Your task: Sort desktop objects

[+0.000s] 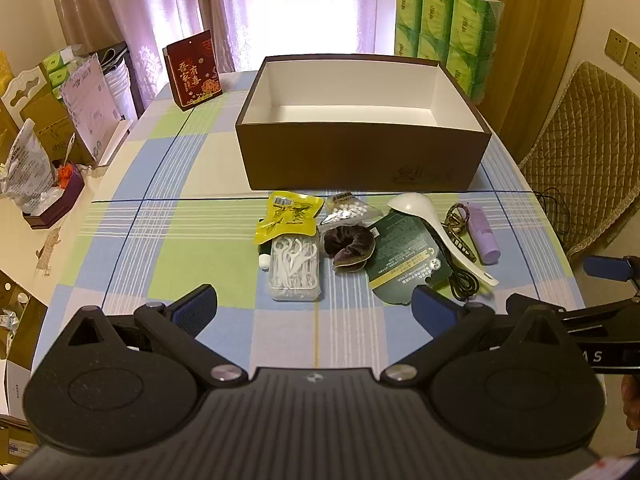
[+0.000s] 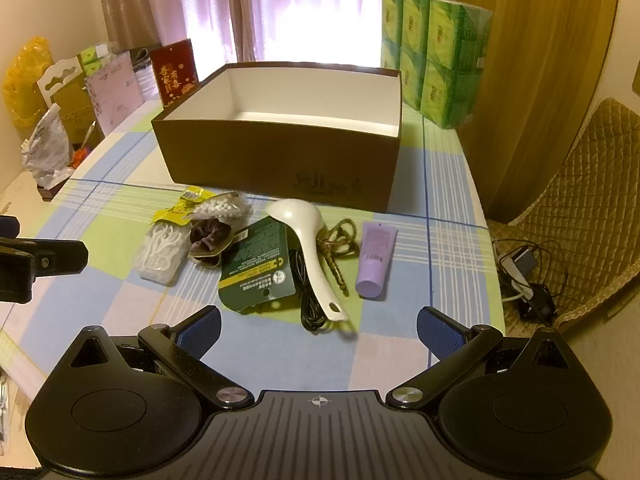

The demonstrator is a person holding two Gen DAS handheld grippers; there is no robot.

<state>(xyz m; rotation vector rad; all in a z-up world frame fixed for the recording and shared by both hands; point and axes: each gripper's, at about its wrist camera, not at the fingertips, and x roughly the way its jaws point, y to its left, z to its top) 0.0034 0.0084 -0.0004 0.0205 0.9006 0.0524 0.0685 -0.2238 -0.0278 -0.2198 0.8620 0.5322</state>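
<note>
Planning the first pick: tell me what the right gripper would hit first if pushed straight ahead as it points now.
Probably the coiled black cable and the white spoon handle lying over it, centred ahead of the open right gripper. Its height above the table is unclear.

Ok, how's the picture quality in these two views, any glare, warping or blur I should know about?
Left wrist view: the curtained window behind the brown box is blown out white, and fisheye bends the checked tablecloth lines; the dental floss picks stay sharp. Right wrist view: same window glare, a yellowish cast, dark rounded corners, and soft shadow under the white spoon.
</note>
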